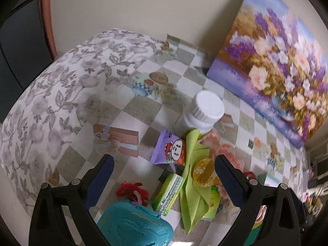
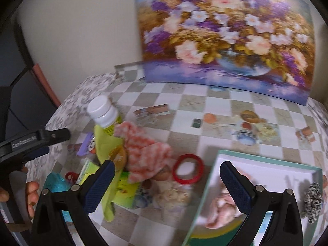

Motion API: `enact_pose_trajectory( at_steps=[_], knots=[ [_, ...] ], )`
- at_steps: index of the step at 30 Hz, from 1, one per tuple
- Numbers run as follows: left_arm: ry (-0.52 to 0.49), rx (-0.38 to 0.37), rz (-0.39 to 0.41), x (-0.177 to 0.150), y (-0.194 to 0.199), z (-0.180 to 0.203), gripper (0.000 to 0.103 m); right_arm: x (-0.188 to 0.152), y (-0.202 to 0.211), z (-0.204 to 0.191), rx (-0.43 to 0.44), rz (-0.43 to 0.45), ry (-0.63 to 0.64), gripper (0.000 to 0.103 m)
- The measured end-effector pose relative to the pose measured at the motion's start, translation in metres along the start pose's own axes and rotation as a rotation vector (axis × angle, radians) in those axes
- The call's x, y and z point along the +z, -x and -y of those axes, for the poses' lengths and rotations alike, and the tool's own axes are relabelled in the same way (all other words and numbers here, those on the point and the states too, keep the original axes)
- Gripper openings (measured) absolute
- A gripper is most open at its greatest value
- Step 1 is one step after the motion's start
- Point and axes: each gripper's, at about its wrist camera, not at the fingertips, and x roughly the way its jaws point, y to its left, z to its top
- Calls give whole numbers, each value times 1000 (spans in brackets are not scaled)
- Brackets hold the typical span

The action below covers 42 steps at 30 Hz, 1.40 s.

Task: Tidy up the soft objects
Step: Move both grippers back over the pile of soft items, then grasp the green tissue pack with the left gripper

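Observation:
A pile lies on the checked tablecloth: a lime-green cloth, a pink-and-white fuzzy cloth, a red scrunchie and a white-capped bottle. My left gripper hovers open over the pile, with the green cloth between its fingers but untouched. My right gripper is open and empty, between the pile and a teal-rimmed white box. A pink soft item and a black-and-white scrunchie lie in the box. The left gripper also shows in the right wrist view, held by a hand.
A purple snack packet, a yellow jelly cup, a green packet and a teal case mix into the pile. A red ring lies beside the box. A flower painting leans on the wall. A floral cover drapes the left edge.

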Motion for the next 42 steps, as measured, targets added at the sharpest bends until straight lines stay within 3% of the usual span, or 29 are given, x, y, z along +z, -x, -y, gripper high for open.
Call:
enact_pose_trajectory(
  at_steps=[11,23,26,28,30,34,38,40,42],
  knots=[
    [-65,138,-130,-7,-25,10,98,3,-31,-15,-13,-59,37,103],
    [-155,169,-203,-11,-46,21,96,0,-47,-28,0,-108,100,103],
    [-161,150,-221,-14,-51,25,87,0,-47,-30,0,-116,115,103],
    [-164,142,-234,-16,-55,27,76,-1,-47,-30,-1,-120,118,103],
    [-180,145,-246,-19,-59,30,75,-1,-48,-30,3,-131,120,103],
    [-171,123,-275,-22,-66,29,60,-3,-51,-30,-13,-145,137,103],
    [-171,132,-268,-22,-68,28,52,-3,-51,-30,-13,-148,138,103],
    [-159,121,-262,-21,-67,26,38,-3,-50,-29,-13,-146,135,103],
    [-149,102,-257,-20,-67,25,33,-2,-50,-29,-10,-142,133,103]
  ],
)
